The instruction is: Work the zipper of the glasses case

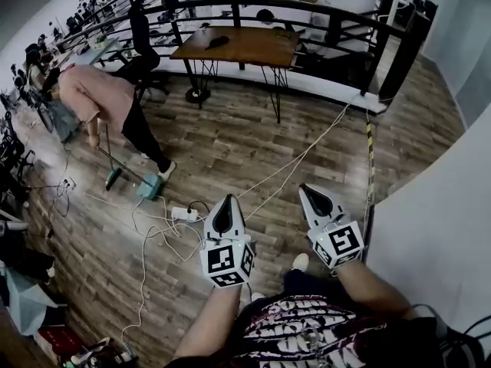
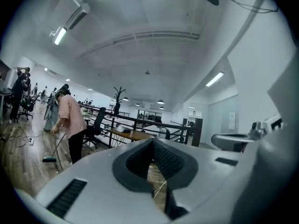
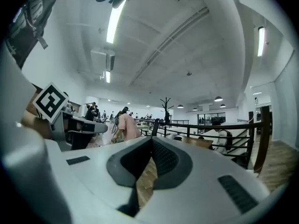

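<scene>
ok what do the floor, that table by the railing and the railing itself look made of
Floor: wood or wood-look planks, matte, board seams and grain visible.
Table: smooth brown wooden-looking top on thin dark legs, probably metal.
Railing: dark bars, likely painted metal; too far to be sure.

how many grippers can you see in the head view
2: the left gripper at lower centre, the right gripper just to its right, both shut and empty above the wooden floor.

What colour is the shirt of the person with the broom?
Pink shirt, clearest in the left gripper view.
</scene>
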A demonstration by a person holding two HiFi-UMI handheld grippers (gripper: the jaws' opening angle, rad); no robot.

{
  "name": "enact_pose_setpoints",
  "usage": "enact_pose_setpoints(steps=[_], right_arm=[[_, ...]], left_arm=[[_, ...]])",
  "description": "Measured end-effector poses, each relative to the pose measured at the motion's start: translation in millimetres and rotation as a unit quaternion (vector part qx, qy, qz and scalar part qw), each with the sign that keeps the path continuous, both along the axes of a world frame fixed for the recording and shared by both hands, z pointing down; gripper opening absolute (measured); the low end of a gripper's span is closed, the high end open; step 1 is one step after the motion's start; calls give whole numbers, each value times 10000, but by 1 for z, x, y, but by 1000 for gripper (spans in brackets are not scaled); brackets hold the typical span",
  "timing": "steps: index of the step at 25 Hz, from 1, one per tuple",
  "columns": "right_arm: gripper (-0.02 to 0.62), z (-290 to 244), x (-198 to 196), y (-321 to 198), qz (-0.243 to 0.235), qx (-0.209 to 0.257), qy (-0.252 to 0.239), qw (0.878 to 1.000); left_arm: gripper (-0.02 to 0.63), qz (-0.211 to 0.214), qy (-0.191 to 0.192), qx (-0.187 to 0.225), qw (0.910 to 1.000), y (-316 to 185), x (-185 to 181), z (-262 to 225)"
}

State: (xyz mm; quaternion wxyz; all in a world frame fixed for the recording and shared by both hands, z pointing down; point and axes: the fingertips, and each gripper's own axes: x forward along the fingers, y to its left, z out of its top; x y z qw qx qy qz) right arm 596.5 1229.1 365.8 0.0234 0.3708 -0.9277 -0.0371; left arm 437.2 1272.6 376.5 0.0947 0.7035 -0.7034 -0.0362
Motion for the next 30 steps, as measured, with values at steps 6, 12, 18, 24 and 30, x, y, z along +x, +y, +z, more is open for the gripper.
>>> enact_pose_setpoints(steps=[6, 12, 18, 24, 30], right_arm=[[0, 5, 28, -57, -425, -149, -55, 9990], [0, 12, 60, -108, -1036, -559, 3, 9930], [0, 2, 81, -158, -1131, -751, -141, 9906], [0, 12, 55, -170, -1397, -876, -177, 9861], [0, 26, 13, -194, -1580, -1129, -144, 9809]], left_arm=[[6, 81, -387, -60, 9992, -69, 37, 3], [6, -222, -277, -12, 9994, -125, 51, -4], [6, -674, -345, -124, 9971, -148, 42, -15], [6, -788, -377, -70, 9962, -148, 21, -15], [6, -748, 164, -352, 9964, -188, -11, 10]])
